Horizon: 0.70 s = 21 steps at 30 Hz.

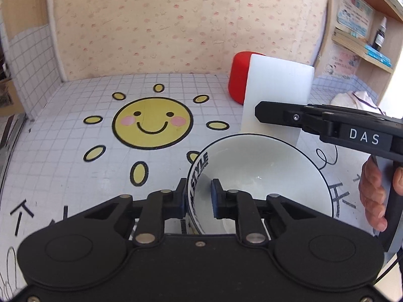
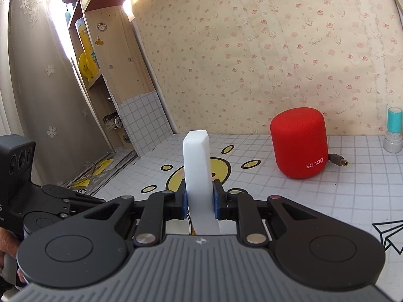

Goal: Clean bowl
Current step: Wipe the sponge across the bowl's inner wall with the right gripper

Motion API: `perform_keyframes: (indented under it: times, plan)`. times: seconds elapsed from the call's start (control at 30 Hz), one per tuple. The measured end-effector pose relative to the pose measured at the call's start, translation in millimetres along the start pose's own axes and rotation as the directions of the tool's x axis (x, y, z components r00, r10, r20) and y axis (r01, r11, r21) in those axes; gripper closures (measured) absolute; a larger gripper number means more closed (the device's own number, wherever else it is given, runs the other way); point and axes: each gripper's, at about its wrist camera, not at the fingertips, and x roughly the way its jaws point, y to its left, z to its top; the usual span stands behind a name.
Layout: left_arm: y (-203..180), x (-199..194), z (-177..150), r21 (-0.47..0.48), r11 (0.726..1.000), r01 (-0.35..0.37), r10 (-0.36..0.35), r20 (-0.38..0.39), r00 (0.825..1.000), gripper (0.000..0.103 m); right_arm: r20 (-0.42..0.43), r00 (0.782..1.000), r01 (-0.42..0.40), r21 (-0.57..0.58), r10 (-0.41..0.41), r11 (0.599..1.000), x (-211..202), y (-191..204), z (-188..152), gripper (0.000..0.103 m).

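Observation:
A white bowl [image 1: 252, 176] with a black rim line and "STYLE" lettering on its outer wall sits tilted on the sun-printed table mat [image 1: 75, 151]. My left gripper [image 1: 199, 188] is shut on the bowl's near-left rim, one pad outside the wall and one inside. A white sponge block [image 1: 274, 93] stands upright just behind the bowl's far rim. My right gripper [image 2: 199, 193] is shut on this sponge [image 2: 196, 166], which sticks up well past the fingers. In the left wrist view the right gripper [image 1: 259, 112] reaches in from the right, held by a hand [image 1: 372, 196].
A red cylindrical speaker [image 2: 298, 143] stands near the back wall, its cable plug [image 2: 338, 161] lying to its right. A small teal-capped bottle [image 2: 394, 130] is at the far right. Wooden shelves [image 1: 362, 50] rise at the right edge, with white cloth [image 1: 352, 100] below them.

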Motion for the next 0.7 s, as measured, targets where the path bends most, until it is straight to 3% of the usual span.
perform_keyframes:
  times: [0.2,0.7]
  plan:
    - [-5,-6,-9,-0.137,0.986,-0.09,0.093,0.022,0.995,0.084,-0.005,1.0,-0.02,-0.032,0.019,0.999,16,8,12,0.082]
    - [-2,-11,-17,-0.248,0.965,-0.083,0.09,0.016,0.996,0.084,-0.094,0.988,-0.133,-0.145,0.12,0.98,55,48,24,0.082]
